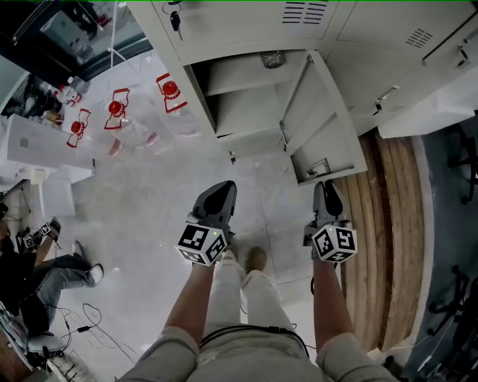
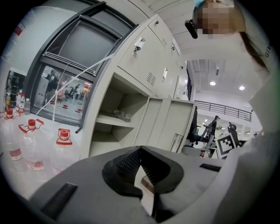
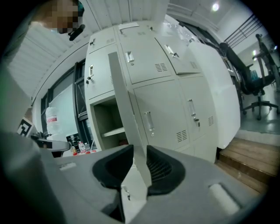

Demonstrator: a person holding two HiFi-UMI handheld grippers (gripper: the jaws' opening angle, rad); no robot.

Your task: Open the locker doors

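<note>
The lower locker [image 1: 239,104] stands open, its grey door [image 1: 321,127] swung out to the right, with bare shelves inside. My right gripper [image 1: 327,186] is at the door's free lower corner. In the right gripper view the door's edge [image 3: 124,100] runs between the jaws of the right gripper [image 3: 140,148], which are shut on it. My left gripper [image 1: 224,186] hangs over the floor in front of the open compartment, shut with nothing in it. In the left gripper view the left gripper [image 2: 141,148] points at the open locker [image 2: 118,118] and its door [image 2: 175,127].
Shut lockers [image 1: 239,19] fill the row above and to the right, one with keys [image 1: 175,19] in its lock. Water bottles with red caps [image 1: 116,112] lie on the floor at left. A seated person [image 1: 45,268] is at far left. A wooden step [image 1: 388,224] runs along the right.
</note>
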